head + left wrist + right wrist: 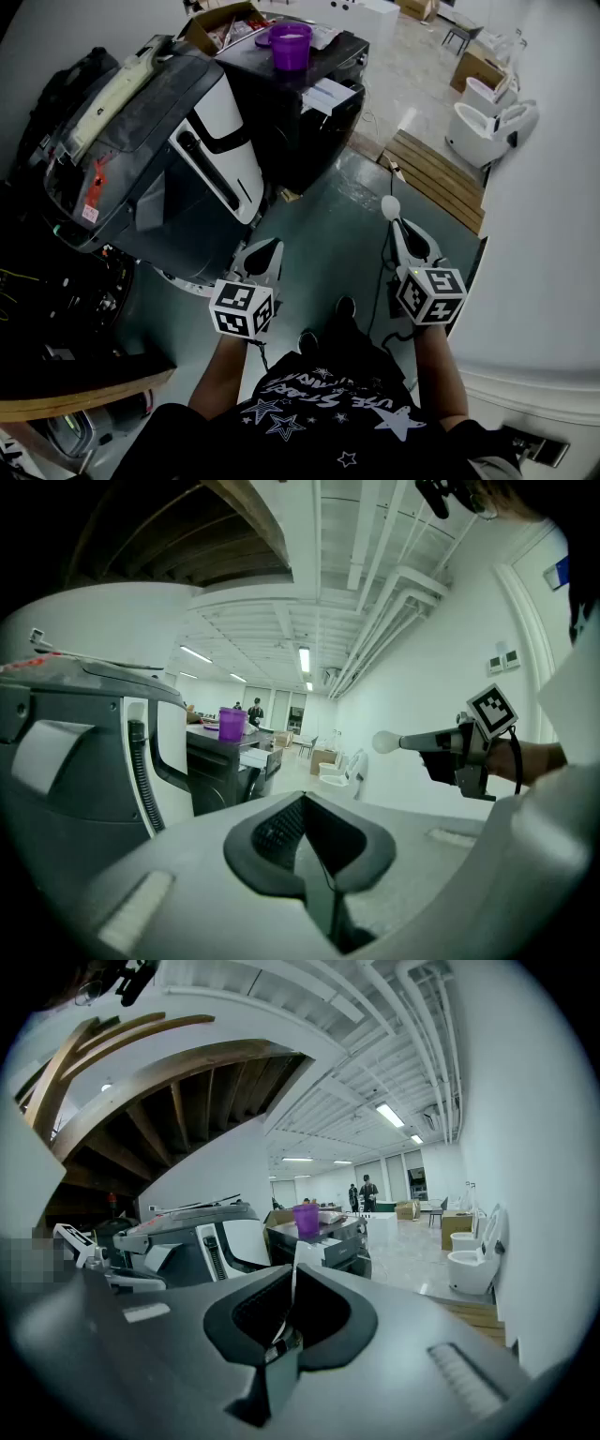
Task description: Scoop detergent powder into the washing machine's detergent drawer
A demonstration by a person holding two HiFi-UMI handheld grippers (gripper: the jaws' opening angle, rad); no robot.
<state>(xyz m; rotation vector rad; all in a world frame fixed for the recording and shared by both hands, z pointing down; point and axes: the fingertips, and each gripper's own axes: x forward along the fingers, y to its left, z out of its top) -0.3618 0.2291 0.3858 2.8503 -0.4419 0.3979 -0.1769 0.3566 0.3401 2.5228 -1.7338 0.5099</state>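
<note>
Far left: large dark grey machine with white panel (220, 141), seen beside the black unit.
Left gripper (264, 251): jaws pressed together, nothing held; kept near, left of centre.
Far centre: purple plastic cup (291, 45) stood upright on black washing machine (305, 131), well apart from both grippers.
Right gripper (401, 230): clamped on white round-headed scoop (390, 207), head pointed far.

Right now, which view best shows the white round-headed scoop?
Left gripper view: the white scoop shows side-on in the right gripper. Head view shows it from above; right gripper view only a thin edge between its jaws.
</note>
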